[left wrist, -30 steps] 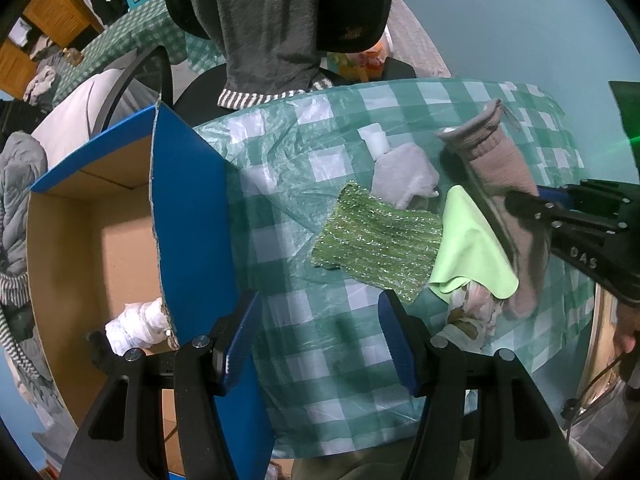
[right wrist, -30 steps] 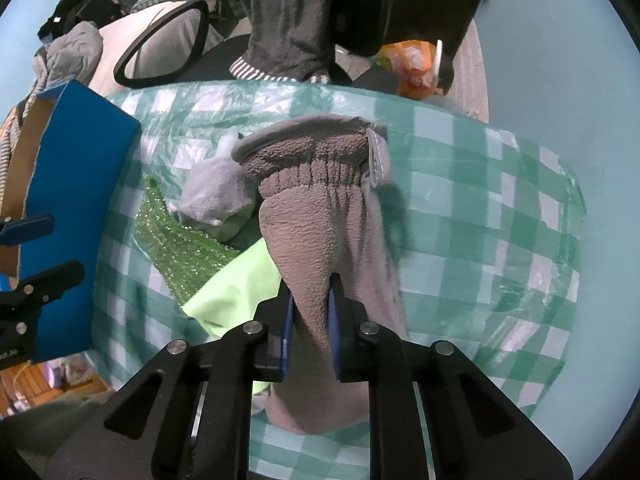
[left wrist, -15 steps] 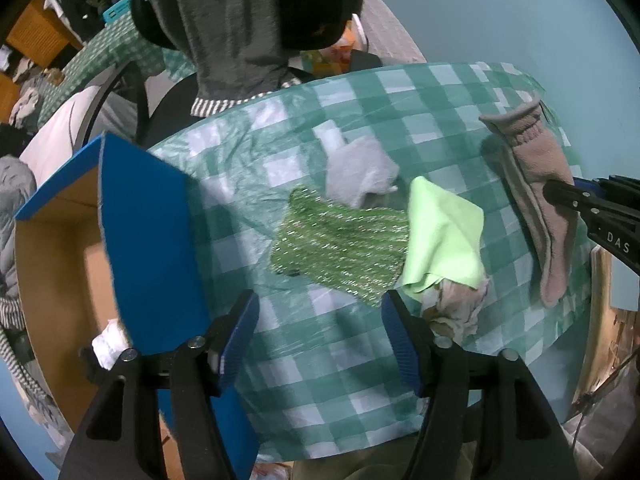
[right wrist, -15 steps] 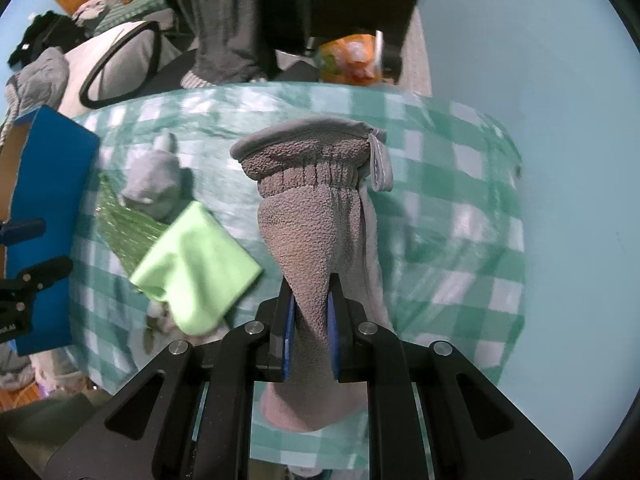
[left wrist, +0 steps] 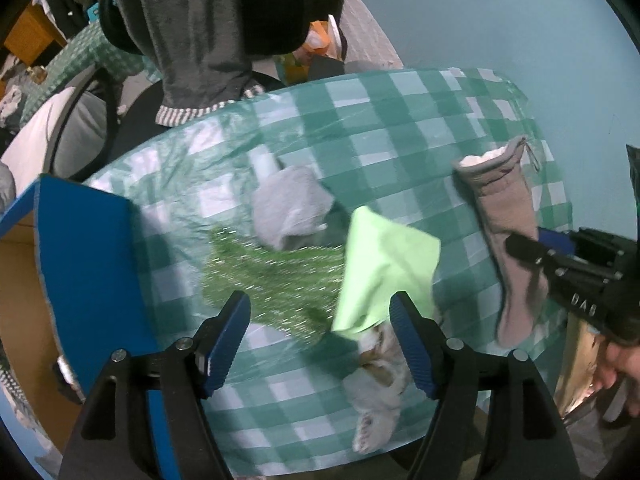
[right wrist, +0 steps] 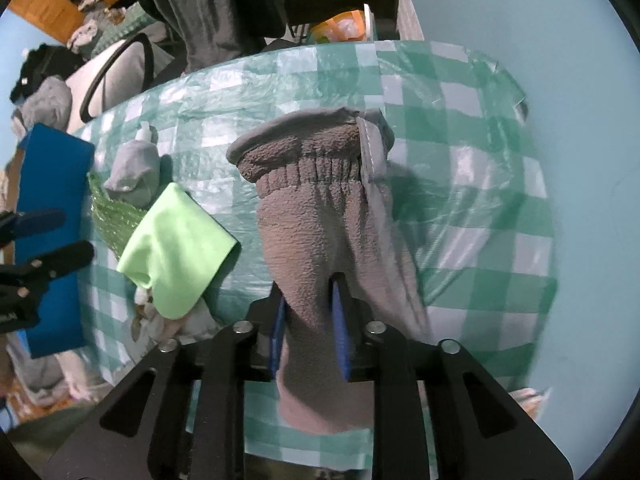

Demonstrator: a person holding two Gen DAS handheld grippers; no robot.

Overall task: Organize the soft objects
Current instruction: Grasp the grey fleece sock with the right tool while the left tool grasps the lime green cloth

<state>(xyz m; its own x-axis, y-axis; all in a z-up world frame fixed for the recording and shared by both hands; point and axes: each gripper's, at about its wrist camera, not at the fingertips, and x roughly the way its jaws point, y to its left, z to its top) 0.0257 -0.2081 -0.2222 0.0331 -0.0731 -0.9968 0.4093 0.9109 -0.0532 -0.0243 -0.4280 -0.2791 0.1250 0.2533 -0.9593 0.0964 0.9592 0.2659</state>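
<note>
A grey-brown fleece glove (right wrist: 320, 220) lies lengthwise on the checked tablecloth (right wrist: 460, 140), cuff away from me. My right gripper (right wrist: 310, 320) points down over its finger end; its jaws are opening, with a fold of the fleece still touching both pads. In the left wrist view the glove (left wrist: 508, 208) and right gripper (left wrist: 536, 242) sit at the table's right side. My left gripper (left wrist: 320, 340) hovers with jaws opening and nothing between them. It is above a sparkly green cloth (left wrist: 272, 276) and a lime cloth (left wrist: 384, 264). A light grey sock-like piece (left wrist: 288, 208) lies behind them.
A blue cardboard box (left wrist: 88, 260) stands open at the table's left edge. A white and brown patterned cloth (left wrist: 380, 380) pokes out under the lime cloth near the front edge. A person in dark clothes (left wrist: 208, 32) stands behind the table. A hand (left wrist: 616, 364) holds the right gripper.
The right gripper carried the glove to the right and its jaws parted a little. The left gripper shifted right, away from the box, and its jaws stand wider.
</note>
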